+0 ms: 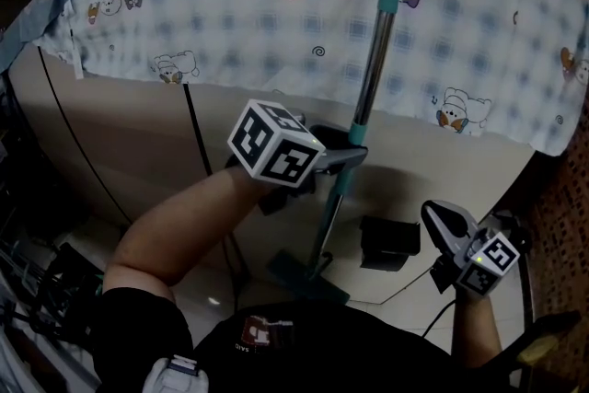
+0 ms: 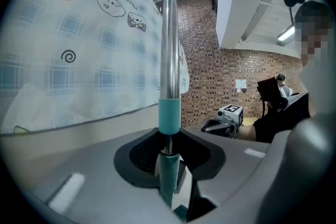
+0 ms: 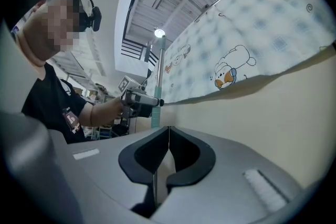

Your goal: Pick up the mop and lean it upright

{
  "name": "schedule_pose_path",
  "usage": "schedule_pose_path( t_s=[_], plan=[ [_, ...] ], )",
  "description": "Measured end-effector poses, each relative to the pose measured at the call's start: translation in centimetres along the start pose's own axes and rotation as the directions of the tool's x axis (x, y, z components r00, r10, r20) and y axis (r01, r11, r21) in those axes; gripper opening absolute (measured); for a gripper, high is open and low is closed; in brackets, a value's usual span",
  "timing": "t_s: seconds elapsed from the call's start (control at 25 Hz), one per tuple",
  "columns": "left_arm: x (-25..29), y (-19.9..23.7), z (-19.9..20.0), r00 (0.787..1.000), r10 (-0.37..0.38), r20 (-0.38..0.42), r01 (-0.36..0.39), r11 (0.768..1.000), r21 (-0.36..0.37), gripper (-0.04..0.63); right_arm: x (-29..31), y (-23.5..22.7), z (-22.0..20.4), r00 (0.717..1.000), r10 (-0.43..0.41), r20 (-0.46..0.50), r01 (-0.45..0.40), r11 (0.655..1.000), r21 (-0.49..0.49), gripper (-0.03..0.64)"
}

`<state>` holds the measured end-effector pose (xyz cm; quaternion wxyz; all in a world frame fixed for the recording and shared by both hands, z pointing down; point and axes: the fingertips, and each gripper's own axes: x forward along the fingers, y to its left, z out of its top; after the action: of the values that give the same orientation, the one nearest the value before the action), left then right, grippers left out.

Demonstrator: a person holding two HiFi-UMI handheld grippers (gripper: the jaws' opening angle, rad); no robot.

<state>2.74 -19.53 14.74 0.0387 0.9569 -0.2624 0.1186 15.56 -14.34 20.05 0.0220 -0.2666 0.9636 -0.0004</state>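
**Mop clamped low on its pole, wall just ahead**

The left gripper (image 2: 169,165) is clenched on the mop (image 1: 373,78), a silver metal pole with teal plastic sleeves. Its jaws pinch the lower teal sleeve, and the pole rises nearly upright out of them. Below the jaws the pole runs down to the flat dark-green mop head (image 1: 308,276), close to the pale floor; whether it touches I cannot tell. The right gripper (image 3: 167,150), lower and to the right of the left one, has its jaws pressed together on nothing. Beyond both tools stands the beige wall (image 1: 120,133), with a blue-and-white checked cartoon-print cloth (image 1: 258,23) draped over its top.

As I judge it, there are three risks:
- The grip sits low on a long pole, so the top could swing or twist in the jaws.
- The smooth floor may let the head slide out once the pole leans.
- The loose cloth is a poor rest, and the pole could roll sideways along it.
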Motion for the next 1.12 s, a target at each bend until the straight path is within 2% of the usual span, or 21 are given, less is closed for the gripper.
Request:
schedule_pose_path(
  t_s=[0.72,0.92,1.12],
  plan=[
    [1.0,0.7,-1.7,1.0,-0.001,-0.031,0.0,1.0,-0.028,0.103,0.6,0.1,-0.9,1.0,0.012,-0.019,-0.012,1.0,0.01,0.017],
    [2.3,0.8,-5.3,0.998,0.011,-0.07,-0.015,0.999,-0.049,0.103,0.6,0.3,-2.6,0.999,0.016,-0.042,-0.015,0.999,0.034,0.017],
    [4.5,1.3,-12.0,0.987,0.036,-0.153,-0.047,0.997,-0.063,0.103,0.8,0.7,-5.2,0.997,0.018,-0.078,-0.01,0.996,0.092,0.017]
  ],
)
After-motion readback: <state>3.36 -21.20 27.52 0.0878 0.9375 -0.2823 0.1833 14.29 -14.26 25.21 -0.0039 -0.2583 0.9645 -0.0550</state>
